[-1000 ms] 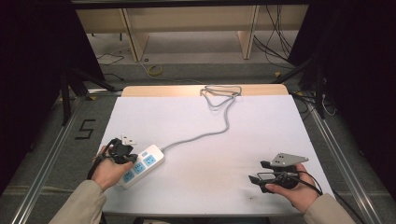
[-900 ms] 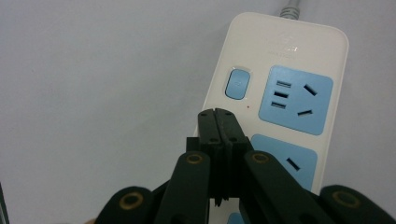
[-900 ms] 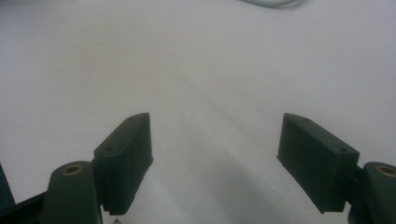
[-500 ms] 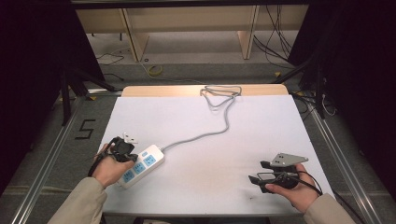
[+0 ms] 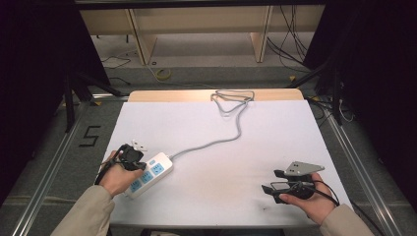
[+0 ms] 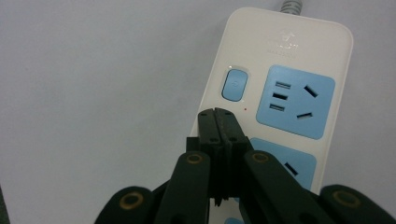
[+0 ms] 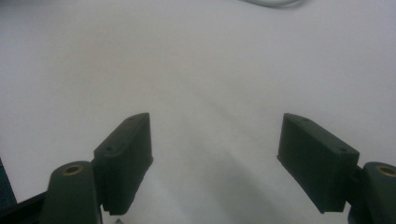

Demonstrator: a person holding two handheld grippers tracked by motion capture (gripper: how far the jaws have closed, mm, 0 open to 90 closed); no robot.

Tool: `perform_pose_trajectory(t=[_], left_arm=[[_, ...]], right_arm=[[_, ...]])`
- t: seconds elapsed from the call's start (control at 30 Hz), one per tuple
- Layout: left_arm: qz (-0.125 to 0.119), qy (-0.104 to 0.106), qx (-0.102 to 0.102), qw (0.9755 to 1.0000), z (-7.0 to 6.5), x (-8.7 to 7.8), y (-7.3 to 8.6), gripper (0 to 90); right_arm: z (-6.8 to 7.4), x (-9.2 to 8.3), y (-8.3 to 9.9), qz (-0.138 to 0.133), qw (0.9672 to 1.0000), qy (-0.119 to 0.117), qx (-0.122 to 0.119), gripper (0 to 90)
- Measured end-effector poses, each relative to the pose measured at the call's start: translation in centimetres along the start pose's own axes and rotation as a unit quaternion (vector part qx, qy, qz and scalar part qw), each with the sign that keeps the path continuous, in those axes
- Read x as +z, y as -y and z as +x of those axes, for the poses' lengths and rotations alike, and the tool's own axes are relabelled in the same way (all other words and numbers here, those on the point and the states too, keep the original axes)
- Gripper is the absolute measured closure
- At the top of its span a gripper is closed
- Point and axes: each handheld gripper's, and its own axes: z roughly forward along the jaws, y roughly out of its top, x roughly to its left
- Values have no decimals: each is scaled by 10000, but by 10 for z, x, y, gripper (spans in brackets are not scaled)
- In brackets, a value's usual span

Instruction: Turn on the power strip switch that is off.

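Strip (image 5: 148, 174) lying just under left gripper (image 6: 218, 112), jaws pressed together over its switch end, gripping nothing.

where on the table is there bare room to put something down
The widest free patch lies between the grey cable and the right gripper, reaching the table's right edge. Another lies left of the cable, behind the power strip. The near-left corner is crowded by strip and left gripper.

Beige sleeves, black claws (image 5: 129, 156) with brass-ringed screws.
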Motion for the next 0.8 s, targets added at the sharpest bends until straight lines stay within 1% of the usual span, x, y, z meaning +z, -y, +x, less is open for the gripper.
perform_pose_trajectory(t=[0.17,0.37,0.57,0.8], left_arm=[[-35,53,-99,9999,2,0,1,900],[-41,18,-115,9999,1,0,1,900],[-29,-19,-53,10000,0,0,1,899],[-43,6,-102,9999,0,0,1,900]], right_arm=[[0,0,0,-8,10000,8,-2,263],[0,-1,0,1,10000,3,-6,263],[0,-1,0,-3,10000,7,-6,264],[0,-1,0,-9,10000,12,-7,263]])
